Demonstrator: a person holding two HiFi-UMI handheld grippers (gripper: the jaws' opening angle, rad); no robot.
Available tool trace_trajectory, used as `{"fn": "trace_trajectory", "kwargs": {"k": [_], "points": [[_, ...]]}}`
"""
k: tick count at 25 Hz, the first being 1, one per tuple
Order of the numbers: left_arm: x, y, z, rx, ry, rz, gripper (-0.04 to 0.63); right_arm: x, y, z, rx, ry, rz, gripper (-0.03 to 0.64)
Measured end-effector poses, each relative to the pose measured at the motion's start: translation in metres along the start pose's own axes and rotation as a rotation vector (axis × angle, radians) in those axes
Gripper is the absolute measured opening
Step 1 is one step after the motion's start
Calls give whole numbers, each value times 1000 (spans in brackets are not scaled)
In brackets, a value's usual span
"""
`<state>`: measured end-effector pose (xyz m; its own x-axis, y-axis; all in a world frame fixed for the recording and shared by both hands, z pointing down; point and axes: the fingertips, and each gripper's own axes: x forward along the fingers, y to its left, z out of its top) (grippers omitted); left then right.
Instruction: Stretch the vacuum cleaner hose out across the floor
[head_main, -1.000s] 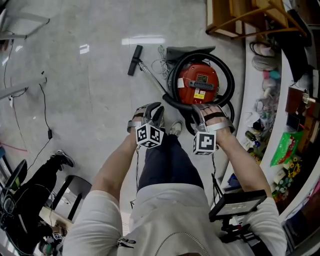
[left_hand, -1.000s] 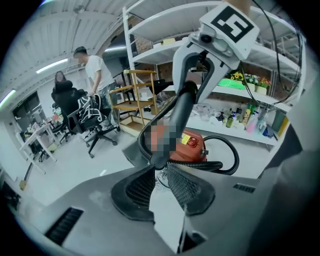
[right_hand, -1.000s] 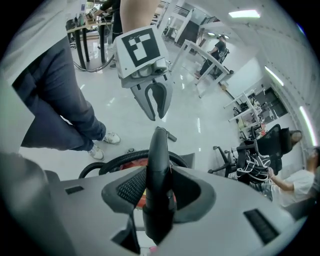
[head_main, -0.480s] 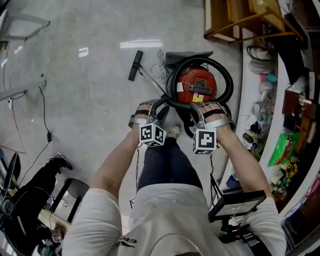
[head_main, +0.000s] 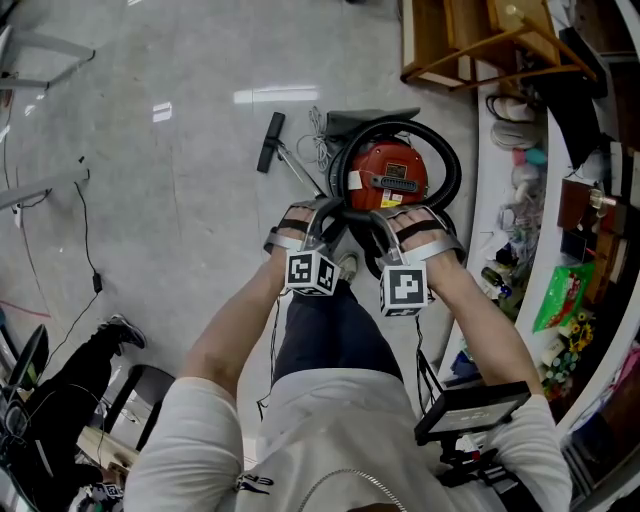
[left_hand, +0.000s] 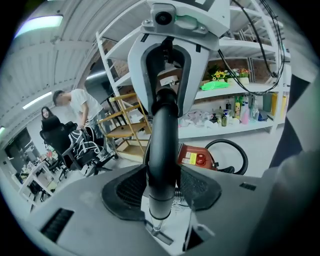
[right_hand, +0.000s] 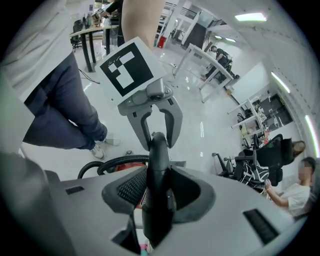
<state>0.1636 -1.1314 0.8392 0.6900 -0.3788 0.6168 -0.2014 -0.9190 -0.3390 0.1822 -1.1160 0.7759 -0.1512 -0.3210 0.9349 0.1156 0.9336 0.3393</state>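
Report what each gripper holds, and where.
The right gripper clamps the hose's rigid black tube. The left gripper's jaws have just been opening around it, not gripping.

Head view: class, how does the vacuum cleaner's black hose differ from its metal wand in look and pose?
The hose is thick and black; the wand is thin and silvery. The hose curls in a loop round the red cleaner; the wand lies straight, slanting left to a black floor head. Both belong to that cleaner.

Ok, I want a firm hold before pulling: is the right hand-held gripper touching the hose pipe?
Touching: the right gripper view shows the right hand-held gripper clamped on the hose pipe.
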Motion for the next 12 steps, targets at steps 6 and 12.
{"fn": "trace_trajectory", "kwargs": {"k": [6, 12], "points": [[2, 8, 16, -10, -40, 13, 161, -9, -10, 10, -21, -17, -13, 149], [-6, 10, 22, -22, -49, -1, 152, -18, -14, 11, -36, -26, -20, 149]]}}
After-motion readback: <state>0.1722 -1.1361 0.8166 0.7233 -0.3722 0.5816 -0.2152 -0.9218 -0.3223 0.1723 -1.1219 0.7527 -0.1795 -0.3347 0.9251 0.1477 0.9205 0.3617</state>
